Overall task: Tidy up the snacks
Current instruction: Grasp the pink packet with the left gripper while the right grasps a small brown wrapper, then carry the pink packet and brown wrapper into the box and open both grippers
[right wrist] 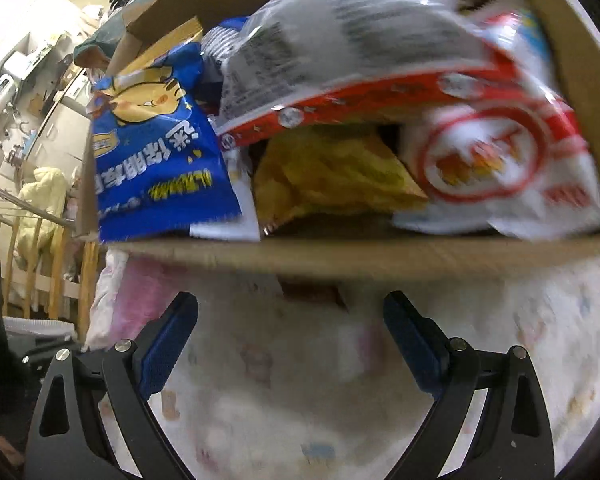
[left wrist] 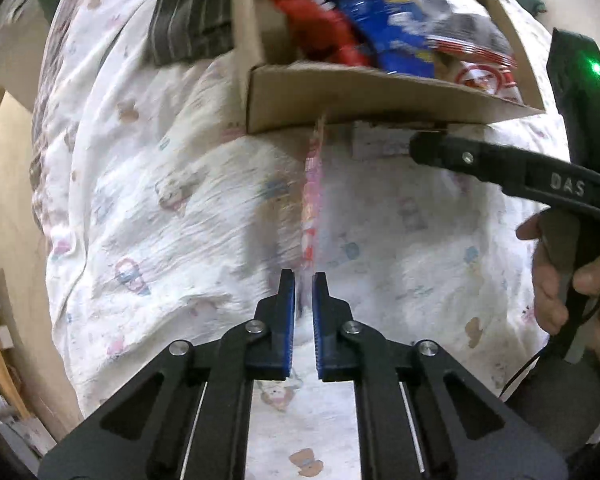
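The left hand-held gripper [left wrist: 304, 276] is closed on the near end of a thin pink snack packet [left wrist: 313, 200], which stretches edge-on straight ahead of its tips toward the cardboard box [left wrist: 340, 96] on the bed sheet [left wrist: 140, 200]. Such a packet is probably light, limp and slick; pinching the flat sealed edge should hold best. The right hand-held gripper [right wrist: 290, 312] stands open and empty just short of the box.

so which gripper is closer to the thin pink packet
Left. The left gripper is shut on the pink packet, pinching its near end. The right gripper stands open, off beside it, facing the cardboard box.
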Motion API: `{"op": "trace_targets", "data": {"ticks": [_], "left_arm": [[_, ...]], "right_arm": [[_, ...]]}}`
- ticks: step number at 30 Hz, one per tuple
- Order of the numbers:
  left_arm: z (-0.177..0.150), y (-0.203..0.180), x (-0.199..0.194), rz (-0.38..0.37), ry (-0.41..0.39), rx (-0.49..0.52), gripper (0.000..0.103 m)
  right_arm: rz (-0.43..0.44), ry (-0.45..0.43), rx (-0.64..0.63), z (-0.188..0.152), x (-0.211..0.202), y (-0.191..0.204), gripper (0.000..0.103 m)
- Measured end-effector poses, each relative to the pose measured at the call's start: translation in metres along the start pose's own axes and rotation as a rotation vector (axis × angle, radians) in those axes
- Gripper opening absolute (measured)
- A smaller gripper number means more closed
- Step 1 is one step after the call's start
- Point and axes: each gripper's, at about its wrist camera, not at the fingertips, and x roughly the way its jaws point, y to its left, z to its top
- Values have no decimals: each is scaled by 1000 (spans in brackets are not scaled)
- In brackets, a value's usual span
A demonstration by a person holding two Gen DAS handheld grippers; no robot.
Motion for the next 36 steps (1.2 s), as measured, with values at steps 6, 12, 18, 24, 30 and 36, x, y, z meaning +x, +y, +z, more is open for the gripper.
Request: {"op": "trace_targets", "data": {"ticks": [6, 12, 18, 24, 30, 36], "left_arm": [[18, 2, -1, -15, -2, -29, 7], [39, -11, 3, 17, -10, -18, 9], [64, -22, 17, 21, 15, -37, 10], [82, -36, 21, 53, 12, -37, 8], [65, -49, 7, 62, -12, -40, 7], [40, -58, -25, 37, -71, -88, 6]], "right_arm": [[-44, -19, -83, 8, 21, 17, 96], [-45, -9, -142, -1, 23, 23, 56], [36, 8, -155, -16, 7, 22, 29], [95, 30, -169, -36, -12, 23, 21], [120, 21, -186, -50, -41, 15, 19], [137, 4, -165, -66, -64, 11, 19]]}}
